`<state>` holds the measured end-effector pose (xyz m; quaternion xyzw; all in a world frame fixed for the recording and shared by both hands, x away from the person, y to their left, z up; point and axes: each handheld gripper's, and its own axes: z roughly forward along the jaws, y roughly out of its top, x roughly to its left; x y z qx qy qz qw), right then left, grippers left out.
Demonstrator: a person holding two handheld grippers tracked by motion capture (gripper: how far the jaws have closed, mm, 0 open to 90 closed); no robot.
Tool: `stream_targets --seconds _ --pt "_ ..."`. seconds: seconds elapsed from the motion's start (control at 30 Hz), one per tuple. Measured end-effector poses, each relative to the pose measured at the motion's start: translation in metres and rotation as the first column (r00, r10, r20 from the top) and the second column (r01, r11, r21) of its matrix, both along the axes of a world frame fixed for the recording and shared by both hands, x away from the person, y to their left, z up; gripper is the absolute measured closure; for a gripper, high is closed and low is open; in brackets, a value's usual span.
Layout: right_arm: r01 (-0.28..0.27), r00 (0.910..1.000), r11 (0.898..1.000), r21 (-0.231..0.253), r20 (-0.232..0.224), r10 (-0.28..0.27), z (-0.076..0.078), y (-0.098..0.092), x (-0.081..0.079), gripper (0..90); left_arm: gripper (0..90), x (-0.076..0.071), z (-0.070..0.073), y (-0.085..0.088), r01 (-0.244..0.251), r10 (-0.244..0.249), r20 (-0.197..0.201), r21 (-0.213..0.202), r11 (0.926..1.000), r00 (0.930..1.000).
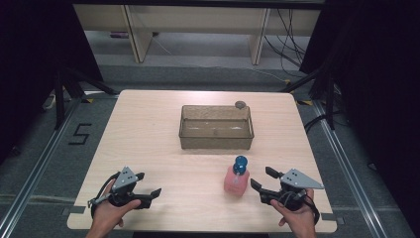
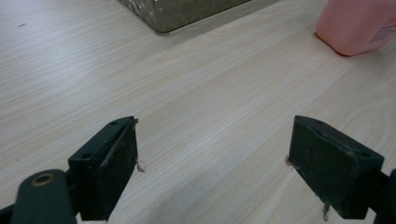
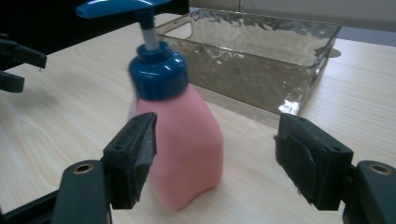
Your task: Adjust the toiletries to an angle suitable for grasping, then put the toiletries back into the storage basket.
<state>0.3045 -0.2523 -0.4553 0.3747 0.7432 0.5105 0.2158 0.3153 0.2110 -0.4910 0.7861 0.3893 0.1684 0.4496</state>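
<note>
**Bottle upright, right gripper nearest**

Pink pump bottle [image 1: 237, 179] stands upright on table [image 1: 148, 144], near front edge, just in front of clear tray [image 1: 216, 127]. Right gripper [image 1: 261, 180] sits just beside it, jaws apart w/ nothing held, bottle ahead, partly between them. Left gripper [image 1: 148, 184] well apart, jaws wide, empty.

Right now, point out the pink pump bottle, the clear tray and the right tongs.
pink pump bottle [image 3: 184, 149], right gripper view, on its pink body.
clear tray [image 1: 216, 140], high view, on its near wall.
right tongs [image 1: 261, 179], high view, midway between the tips.
</note>
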Motion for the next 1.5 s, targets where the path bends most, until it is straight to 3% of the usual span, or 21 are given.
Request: stream_targets --seconds 0.03,0.27,0.57,0.6,0.7,0.77,0.93,0.97,1.0,1.03,1.13,1.2,1.23,1.3,1.33,1.4,1.43,1.5 --pt "0.007 0.9999 1.000 0.025 -0.010 -0.007 -0.001 0.004 -0.001 30.3 15.2 0.000 0.000 0.000 -0.001 0.001 0.001 0.000 1.0000 1.0000" --pt "-0.030 0.9995 1.000 -0.008 -0.009 0.030 0.000 0.010 -0.001 29.6 15.2 0.000 0.000 0.000 -0.002 0.002 0.008 0.007 1.0000 1.0000" --pt "-0.039 0.9991 0.999 0.011 -0.017 0.039 0.002 0.019 0.000 29.4 15.2 0.000 0.000 0.000 0.003 -0.003 0.004 0.010 0.9999 1.0000" --pt "-0.049 0.9988 0.999 -0.011 0.005 0.049 0.002 0.019 0.002 29.4 15.2 0.000 0.001 0.000 0.004 -0.004 0.004 0.011 0.9999 1.0000" --pt "-0.057 0.9984 0.998 -0.012 -0.001 0.057 0.003 0.023 0.002 29.4 15.2 0.000 0.001 0.000 0.006 -0.006 0.006 0.014 0.9999 1.0000" --pt "-0.067 0.9975 0.997 -0.022 0.021 0.068 0.004 0.026 0.006 29.4 15.2 0.000 0.000 0.001 0.005 -0.005 0.004 0.014 0.9999 1.0000" --pt "-0.067 0.9978 0.997 -0.024 0.001 0.067 0.004 0.031 0.007 29.4 15.2 -0.002 0.001 0.001 -0.006 0.006 0.003 0.021 0.9998 1.0000" --pt "-0.069 0.9971 0.997 -0.033 0.029 0.070 0.004 0.031 0.010 29.4 15.3 -0.003 0.001 0.001 -0.004 0.004 0.004 0.018 0.9998 1.0000" --pt "-0.066 0.9977 0.998 -0.021 0.012 0.067 0.004 0.033 0.009 29.4 15.2 -0.002 0.001 0.001 0.002 -0.002 0.008 0.009 1.0000 1.0000" --pt "-0.076 0.9969 0.996 -0.045 0.019 0.077 0.005 0.033 0.011 29.4 15.2 -0.003 0.001 0.001 0.001 -0.001 0.005 0.001 1.0000 1.0000" --pt "-0.067 0.9977 0.997 -0.035 0.006 0.067 0.005 0.035 0.012 29.4 15.2 -0.003 0.002 0.000 0.002 -0.002 0.012 -0.006 1.0000 0.9999" --pt "-0.070 0.9971 0.997 -0.015 0.028 0.071 0.004 0.038 0.017 29.5 15.2 -0.003 0.002 0.000 0.003 -0.003 0.021 -0.003 1.0000 0.9998" --pt "-0.076 0.9969 0.997 -0.017 0.017 0.076 0.004 0.039 0.018 29.8 15.2 -0.004 0.000 0.001 0.006 -0.006 0.018 0.009 0.9999 0.9998" --pt "-0.079 0.9960 0.996 -0.028 0.040 0.080 0.004 0.040 0.020 29.9 15.2 -0.005 0.000 0.001 0.001 -0.001 0.011 0.007 1.0000 0.9999" --pt "-0.076 0.9971 0.997 -0.013 0.006 0.076 0.005 0.041 0.019 30.1 15.2 -0.005 0.000 0.001 -0.003 0.003 0.014 -0.002 1.0000 0.9999" --pt "-0.072 0.9971 0.997 -0.023 0.021 0.073 0.005 0.044 0.019 30.9 15.2 -0.005 0.001 0.002 0.007 -0.007 0.024 -0.003 1.0000 0.9997" --pt "-0.078 0.9955 0.996 -0.038 0.051 0.080 0.005 0.044 0.022 31.2 15.3 -0.005 0.000 0.002 0.003 -0.003 0.023 -0.005 1.0000 0.9997" --pt "-0.090 0.9956 0.996 -0.018 0.025 0.090 0.005 0.047 0.022 33.2 15.2 -0.006 0.001 0.002 0.006 -0.006 0.023 -0.002 1.0000 0.9997"
